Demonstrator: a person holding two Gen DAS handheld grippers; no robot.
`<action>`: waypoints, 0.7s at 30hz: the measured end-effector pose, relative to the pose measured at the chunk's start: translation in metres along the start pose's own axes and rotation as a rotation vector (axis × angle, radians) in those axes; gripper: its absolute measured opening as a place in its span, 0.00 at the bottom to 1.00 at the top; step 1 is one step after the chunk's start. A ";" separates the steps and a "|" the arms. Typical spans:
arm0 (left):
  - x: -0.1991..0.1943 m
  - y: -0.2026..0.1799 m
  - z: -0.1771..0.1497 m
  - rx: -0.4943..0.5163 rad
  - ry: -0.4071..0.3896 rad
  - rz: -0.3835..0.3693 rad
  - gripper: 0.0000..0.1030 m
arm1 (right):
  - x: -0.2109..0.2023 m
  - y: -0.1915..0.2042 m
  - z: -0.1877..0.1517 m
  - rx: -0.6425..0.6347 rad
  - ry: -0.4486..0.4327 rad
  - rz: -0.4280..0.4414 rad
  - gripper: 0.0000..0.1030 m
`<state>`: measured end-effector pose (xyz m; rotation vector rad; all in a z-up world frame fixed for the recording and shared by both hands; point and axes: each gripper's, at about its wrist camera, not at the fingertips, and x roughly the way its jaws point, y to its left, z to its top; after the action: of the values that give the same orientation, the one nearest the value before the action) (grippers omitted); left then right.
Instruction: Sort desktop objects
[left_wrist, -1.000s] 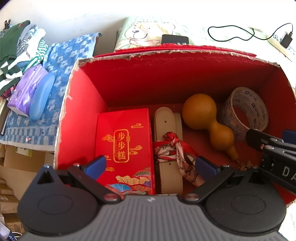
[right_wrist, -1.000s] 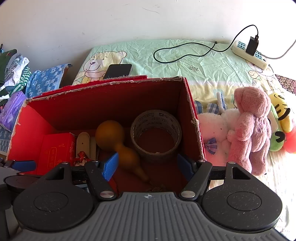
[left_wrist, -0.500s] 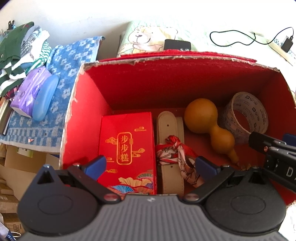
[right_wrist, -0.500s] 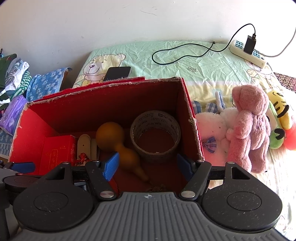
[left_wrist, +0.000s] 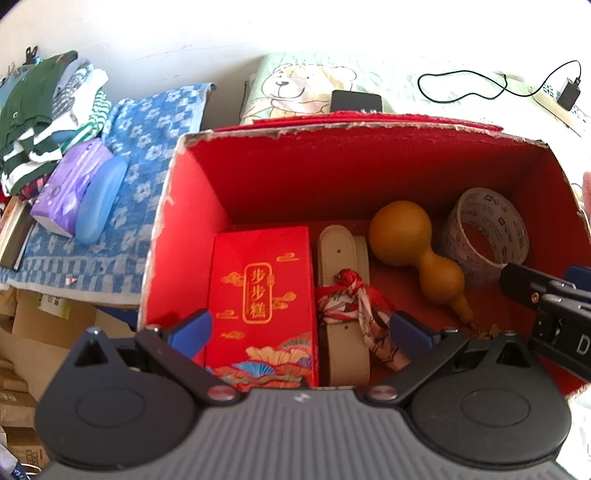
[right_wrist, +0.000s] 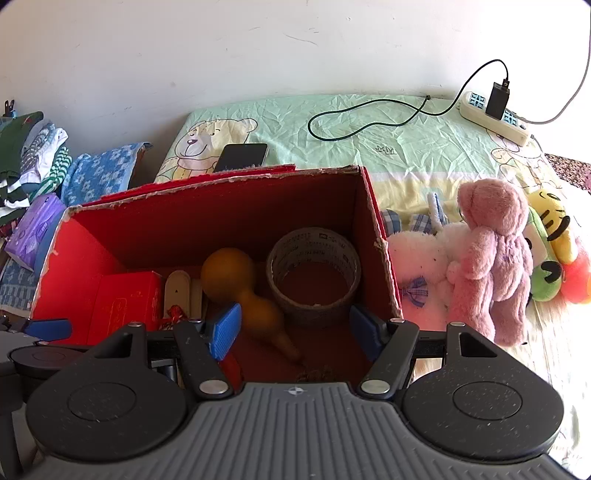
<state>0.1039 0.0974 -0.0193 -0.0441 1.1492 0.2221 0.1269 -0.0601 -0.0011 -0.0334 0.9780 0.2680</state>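
Observation:
An open red cardboard box (left_wrist: 184, 221) holds a red gift packet (left_wrist: 262, 295), a cream belt (left_wrist: 341, 251) tied with a red patterned scarf (left_wrist: 354, 295), a brown gourd (left_wrist: 402, 232) and a roll of printed tape (left_wrist: 487, 229). My left gripper (left_wrist: 301, 328) hangs open over the packet and belt, touching neither. My right gripper (right_wrist: 295, 330) hovers above the gourd (right_wrist: 236, 280) and the tape roll (right_wrist: 314, 280). Its jaws are closing, with nothing pressed between the pads. The right gripper's black finger also reaches in at the left view's right edge (left_wrist: 535, 291).
Several plush toys (right_wrist: 491, 258) lie right of the box on a bear-print sheet. A phone (right_wrist: 242, 157), a black cable and a power strip (right_wrist: 491, 116) lie behind it. Left of the box, a blue towel carries a purple tissue pack (left_wrist: 70, 188), a blue case (left_wrist: 99, 199) and folded clothes.
The right gripper's fingers have come slightly closer together. The box has drifted a little down and right in the left wrist view. Nothing was taken hold of or let go.

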 end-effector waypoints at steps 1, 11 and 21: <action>-0.002 0.001 -0.002 -0.003 0.003 0.001 0.99 | -0.002 0.000 -0.001 -0.003 -0.001 0.001 0.66; -0.021 0.006 -0.022 -0.012 -0.022 0.013 0.99 | -0.021 0.002 -0.015 -0.024 -0.027 0.018 0.65; -0.026 0.001 -0.025 0.013 0.000 0.026 0.99 | -0.022 0.005 -0.017 -0.029 -0.012 0.017 0.66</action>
<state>0.0709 0.0904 -0.0065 -0.0180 1.1520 0.2380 0.1003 -0.0622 0.0079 -0.0503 0.9626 0.2977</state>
